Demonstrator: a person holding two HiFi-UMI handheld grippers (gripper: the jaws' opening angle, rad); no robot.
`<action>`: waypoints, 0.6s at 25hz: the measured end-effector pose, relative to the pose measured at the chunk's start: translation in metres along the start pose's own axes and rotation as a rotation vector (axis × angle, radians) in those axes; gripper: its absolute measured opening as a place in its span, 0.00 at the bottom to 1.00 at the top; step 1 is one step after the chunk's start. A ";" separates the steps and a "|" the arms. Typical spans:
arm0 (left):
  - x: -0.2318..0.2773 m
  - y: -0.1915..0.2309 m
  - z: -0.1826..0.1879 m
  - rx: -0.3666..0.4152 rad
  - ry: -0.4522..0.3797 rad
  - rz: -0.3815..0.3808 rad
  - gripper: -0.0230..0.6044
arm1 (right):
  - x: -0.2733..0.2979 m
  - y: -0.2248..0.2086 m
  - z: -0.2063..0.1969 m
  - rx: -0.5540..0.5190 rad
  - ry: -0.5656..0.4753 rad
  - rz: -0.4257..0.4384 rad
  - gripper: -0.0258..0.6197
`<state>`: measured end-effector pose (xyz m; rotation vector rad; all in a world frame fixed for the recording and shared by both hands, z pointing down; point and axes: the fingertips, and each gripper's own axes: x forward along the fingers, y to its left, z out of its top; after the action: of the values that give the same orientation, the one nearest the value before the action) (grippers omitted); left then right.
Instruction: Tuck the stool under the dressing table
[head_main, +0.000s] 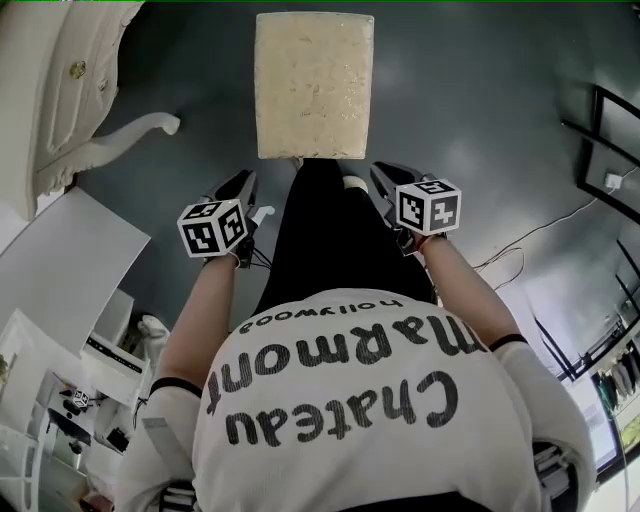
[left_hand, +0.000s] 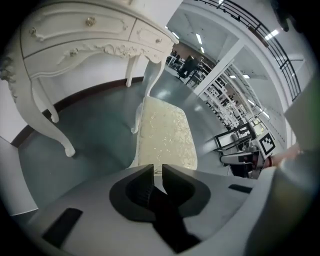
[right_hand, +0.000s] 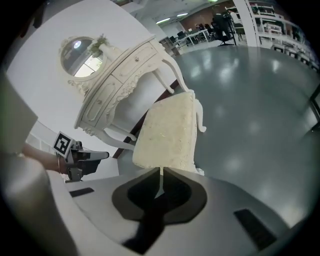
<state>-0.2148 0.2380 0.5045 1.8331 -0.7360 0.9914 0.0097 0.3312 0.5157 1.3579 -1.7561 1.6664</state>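
The stool (head_main: 314, 85), with a cream patterned cushion and white curved legs, stands on the grey floor just ahead of me, out from the white dressing table (head_main: 60, 100) at upper left. My left gripper (head_main: 240, 188) and right gripper (head_main: 385, 182) hang side by side short of the stool's near edge, both shut and empty. In the left gripper view the shut left gripper (left_hand: 157, 172) points at the stool (left_hand: 165, 135), with the dressing table (left_hand: 85, 35) beyond it. The right gripper view has the shut right gripper (right_hand: 161, 175) over the stool's (right_hand: 167, 132) near edge, beside the dressing table (right_hand: 120, 80).
A white board (head_main: 70, 270) leans at the left below the table's carved leg (head_main: 130, 130). A thin cable (head_main: 530, 240) trails over the floor at right, near a black frame (head_main: 610, 150). An oval mirror (right_hand: 82, 55) tops the table. Open grey floor (right_hand: 260, 90) lies right of the stool.
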 end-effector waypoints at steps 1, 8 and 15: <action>0.009 0.004 0.001 -0.013 0.017 -0.018 0.08 | 0.005 -0.004 -0.001 0.019 0.005 -0.008 0.09; 0.071 0.038 -0.005 -0.062 0.172 -0.062 0.44 | 0.036 -0.016 -0.022 0.060 0.100 -0.020 0.09; 0.100 0.031 -0.010 0.087 0.318 -0.119 0.44 | 0.064 -0.030 -0.037 0.021 0.225 0.003 0.40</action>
<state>-0.1927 0.2261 0.6069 1.7149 -0.3918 1.2149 -0.0084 0.3449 0.5926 1.1276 -1.6166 1.7674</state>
